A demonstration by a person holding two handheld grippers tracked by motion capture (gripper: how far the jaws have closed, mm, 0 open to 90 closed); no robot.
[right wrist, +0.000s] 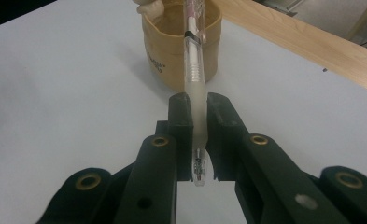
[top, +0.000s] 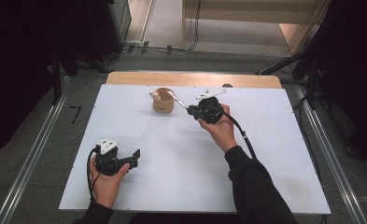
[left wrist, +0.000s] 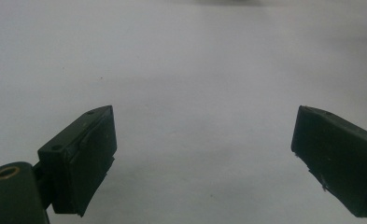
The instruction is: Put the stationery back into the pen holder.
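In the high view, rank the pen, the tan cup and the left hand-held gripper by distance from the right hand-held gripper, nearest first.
1. The pen: clamped in the right hand-held gripper, slanting up-left toward the cup.
2. The tan cup: just left of it, near the table's far edge, with the pen's far end over its mouth.
3. The left hand-held gripper: far off at the near left, jaws open.

Left gripper [top: 135,156] jaws apart, right gripper [top: 189,110] jaws clamped

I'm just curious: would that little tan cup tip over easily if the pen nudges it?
Probably yes. The tan cup looks small and light, so the pen leaning on its rim could tilt it. Its squat, wide shape may help; on the smooth white table it might slide instead.
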